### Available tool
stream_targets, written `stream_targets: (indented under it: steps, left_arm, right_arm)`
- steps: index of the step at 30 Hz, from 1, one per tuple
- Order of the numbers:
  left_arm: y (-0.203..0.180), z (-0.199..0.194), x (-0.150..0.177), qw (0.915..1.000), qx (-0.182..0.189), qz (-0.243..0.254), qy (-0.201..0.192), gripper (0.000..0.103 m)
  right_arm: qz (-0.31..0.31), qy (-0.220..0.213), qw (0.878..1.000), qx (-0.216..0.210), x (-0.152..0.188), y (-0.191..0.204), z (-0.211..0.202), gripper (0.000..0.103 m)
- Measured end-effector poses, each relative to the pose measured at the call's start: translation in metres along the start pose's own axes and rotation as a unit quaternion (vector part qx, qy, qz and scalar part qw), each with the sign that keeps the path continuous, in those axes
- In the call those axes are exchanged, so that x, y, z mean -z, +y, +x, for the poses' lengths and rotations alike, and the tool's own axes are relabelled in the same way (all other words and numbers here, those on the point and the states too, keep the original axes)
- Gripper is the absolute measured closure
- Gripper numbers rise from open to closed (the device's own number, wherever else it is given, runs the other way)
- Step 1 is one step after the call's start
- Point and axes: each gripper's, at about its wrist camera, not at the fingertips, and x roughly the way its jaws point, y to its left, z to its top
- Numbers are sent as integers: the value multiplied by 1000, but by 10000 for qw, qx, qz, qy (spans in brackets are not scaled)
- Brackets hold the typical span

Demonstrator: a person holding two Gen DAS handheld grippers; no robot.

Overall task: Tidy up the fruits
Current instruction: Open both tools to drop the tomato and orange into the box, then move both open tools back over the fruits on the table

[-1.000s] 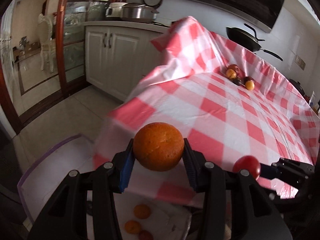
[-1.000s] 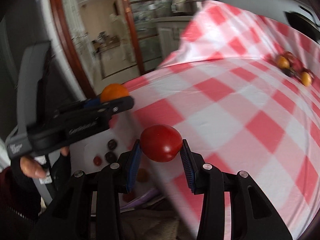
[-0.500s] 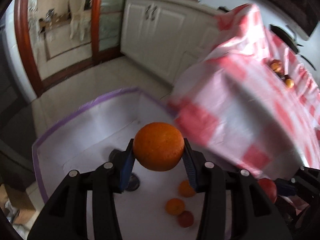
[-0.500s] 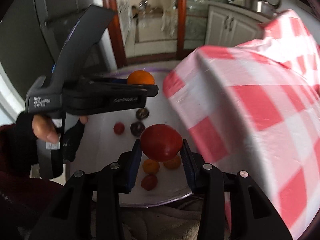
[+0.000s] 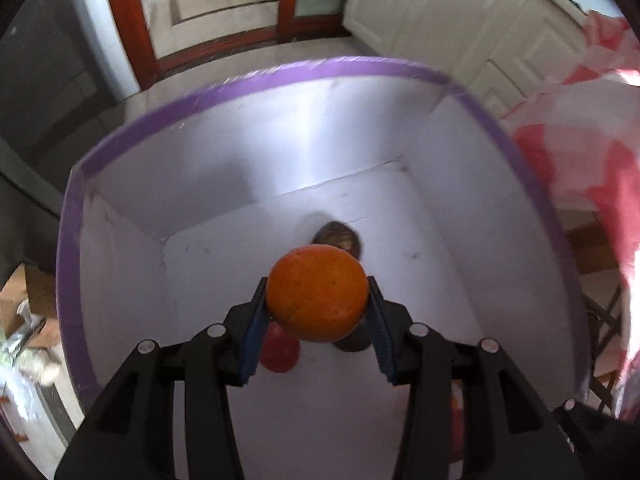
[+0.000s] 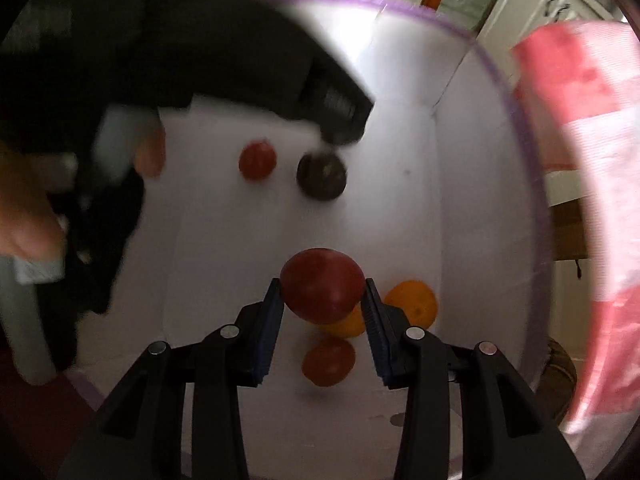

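Tongs clamp fruit over the white box: left a dimpled orange, right a smooth red tomato.

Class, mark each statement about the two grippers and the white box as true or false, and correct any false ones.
1. The left gripper holds an orange. True.
2. The right gripper is empty. False: it is shut on a red fruit.
3. The white box has a purple rim. True.
4. The box holds no fruit yet. False: several pieces lie inside, including a dark fruit.
5. Both grippers are above the box. True.
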Motion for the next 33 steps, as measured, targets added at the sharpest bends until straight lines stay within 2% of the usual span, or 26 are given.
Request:
stream_targets:
  steps: [4,7,10,12,14,15,18,21,25,27,30,31,32,33]
  left_arm:
    - [5,1,-3,9999,-82,-124,13,55]
    - [7,-2,-2,9997,-115,-191,-33,43]
    - [11,0,-3,9996,-147,-256,-12,39]
    - [12,0,-4,9994,-147,-300,9,34]
    - [13,-2,-5,9991,-167,-379,-24,27]
    - [14,-3,-6,9989,-179,-430,-46,22]
    - [17,-4,-9,9982,-209,-554,-60,18]
    - [19,-10,-12,9972,-324,-648,-179,18]
    - [6,-50,-17,9895,-797,-502,-1100,16]
    - [-7,-77,-21,9813,-938,-369,-1639,10]
    - [-38,-127,-25,9602,-920,-13,-2639,3]
    - [-53,-146,-25,9509,-840,153,-2974,2]
    - [-65,-159,-25,9445,-723,295,-3192,2]
    - [-84,-174,-25,9372,-508,507,-3413,2]
  right_arm:
    - [-43,157,9999,-6,2,3,8,62]
    - [-18,116,9999,-16,3,3,6,62]
    - [47,110,9999,-19,6,3,4,61]
    - [98,64,9999,-38,5,1,2,58]
    - [137,-37,9999,-32,6,-3,-8,44]
    - [147,-94,9998,-37,6,-2,-11,42]
    - [135,-347,9993,-30,7,-3,-26,37]
    - [20,-780,9969,38,9,1,-50,33]
    - [-9,-1500,9886,152,13,-2,-96,29]
    - [248,-1956,9802,195,19,-16,-128,29]
    - [804,-2632,9613,156,32,-46,-171,28]
    - [986,-2850,9533,187,40,-57,-185,27]
    - [1260,-3158,9400,281,53,-73,-203,27]
    - [1411,-3325,9318,358,62,-83,-215,26]
